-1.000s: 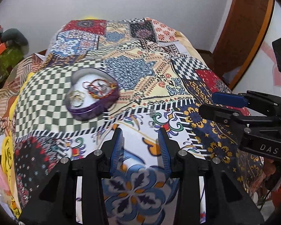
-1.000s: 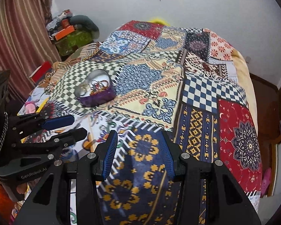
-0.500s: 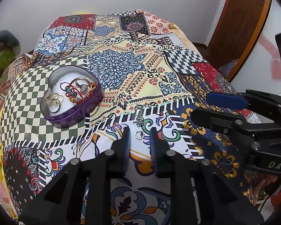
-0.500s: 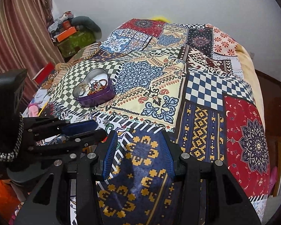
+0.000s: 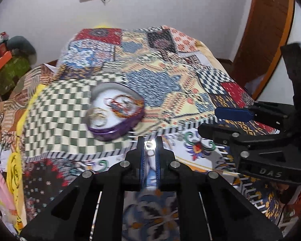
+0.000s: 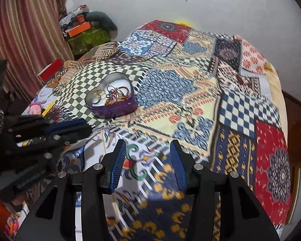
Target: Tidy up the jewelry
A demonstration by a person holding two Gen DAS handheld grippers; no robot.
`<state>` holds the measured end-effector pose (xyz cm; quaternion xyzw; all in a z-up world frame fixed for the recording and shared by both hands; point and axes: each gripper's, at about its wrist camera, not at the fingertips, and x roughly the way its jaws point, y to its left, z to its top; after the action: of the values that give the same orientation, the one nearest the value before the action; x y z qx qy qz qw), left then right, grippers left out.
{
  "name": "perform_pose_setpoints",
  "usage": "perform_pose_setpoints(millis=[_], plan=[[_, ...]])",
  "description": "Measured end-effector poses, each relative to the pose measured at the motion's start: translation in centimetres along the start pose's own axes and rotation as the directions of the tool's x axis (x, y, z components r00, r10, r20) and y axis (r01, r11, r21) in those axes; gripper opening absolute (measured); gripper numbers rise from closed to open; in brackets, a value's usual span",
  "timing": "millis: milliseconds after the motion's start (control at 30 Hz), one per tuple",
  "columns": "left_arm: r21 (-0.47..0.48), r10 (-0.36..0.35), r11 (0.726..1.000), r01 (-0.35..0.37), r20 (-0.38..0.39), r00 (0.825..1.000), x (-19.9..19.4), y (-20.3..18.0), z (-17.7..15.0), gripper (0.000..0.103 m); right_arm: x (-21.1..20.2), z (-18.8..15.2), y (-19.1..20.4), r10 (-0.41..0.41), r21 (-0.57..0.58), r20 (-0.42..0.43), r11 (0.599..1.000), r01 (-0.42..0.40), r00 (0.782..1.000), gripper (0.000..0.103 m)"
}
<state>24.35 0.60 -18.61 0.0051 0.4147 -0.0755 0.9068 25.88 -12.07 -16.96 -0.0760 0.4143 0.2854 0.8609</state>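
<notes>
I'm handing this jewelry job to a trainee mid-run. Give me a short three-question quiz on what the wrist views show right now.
1. True or false: the left gripper has its jaws closed on a small ring.
2. Multiple choice: the heart-shaped tin holds A) nothing, B) bangles and rings, C) folded cloth.
3. Fill in: the right gripper has its jaws ____ and hangs over the patchwork bedspread.

Key: 1 true; 2 B; 3 open.
</notes>
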Motion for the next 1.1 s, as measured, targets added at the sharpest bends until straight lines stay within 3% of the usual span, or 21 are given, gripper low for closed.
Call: perform_pose_setpoints(millis=[167, 400, 600, 1100], plan=[[-0.014, 0.022, 1.0, -0.022, 0.02, 1.0, -0.8, 1.2, -0.2, 0.008, 1.0, 0.2, 1.1, 0.005, -0.044, -0.007, 0.999, -0.005, 1.0, 0.039], [-0.02, 0.012, 1.0, -0.011, 0.042, 0.999, -1.2, 1.1, -0.3, 0.008, 2.2, 0.2, 2.3, 0.021, -0.1, -0.051, 0.995, -0.026, 0.998, 0.017], [-0.013, 0.009, 1.0, -0.008, 0.048, 0.999, -1.0, 0.5, -0.4, 0.008, 2.9, 0.1, 2.7, 0.025, -0.123, -0.081, 0.992, -0.035, 0.996, 0.009], [-0.045, 0.044, 0.998, -0.04, 0.085, 0.995, -3.5, 2.0, -0.2, 0.008, -0.6, 1.4, 2.8, -0.001, -0.104, 0.03, 0.995, 0.004, 1.0, 0.009]])
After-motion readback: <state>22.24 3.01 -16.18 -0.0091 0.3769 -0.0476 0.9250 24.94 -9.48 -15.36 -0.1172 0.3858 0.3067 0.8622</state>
